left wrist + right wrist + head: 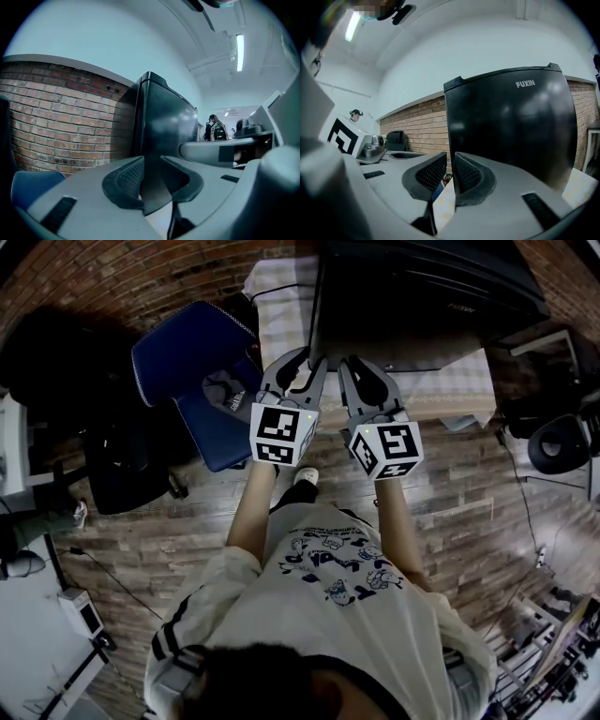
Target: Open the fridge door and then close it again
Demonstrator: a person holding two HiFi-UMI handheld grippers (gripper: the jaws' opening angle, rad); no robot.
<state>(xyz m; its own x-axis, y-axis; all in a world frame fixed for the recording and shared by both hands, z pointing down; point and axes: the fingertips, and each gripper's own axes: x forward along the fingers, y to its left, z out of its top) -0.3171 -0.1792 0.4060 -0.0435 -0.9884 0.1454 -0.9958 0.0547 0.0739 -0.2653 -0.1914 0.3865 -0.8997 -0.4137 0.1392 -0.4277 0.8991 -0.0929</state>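
A black fridge marked FUXIN stands on a table with a checked cloth, and its door looks closed. Both grippers are held side by side just short of its front left corner, touching nothing. In the left gripper view the fridge shows its left corner edge through the narrow gap of my left gripper, a little way off. My left gripper has its jaws almost together with nothing between them. My right gripper is shut and empty. It faces the fridge front in the right gripper view, where its pads stand close together.
A blue chair stands left of the table and a black office chair further left. A brick wall runs behind the fridge. Dark equipment and cables sit at the right. A person stands far off.
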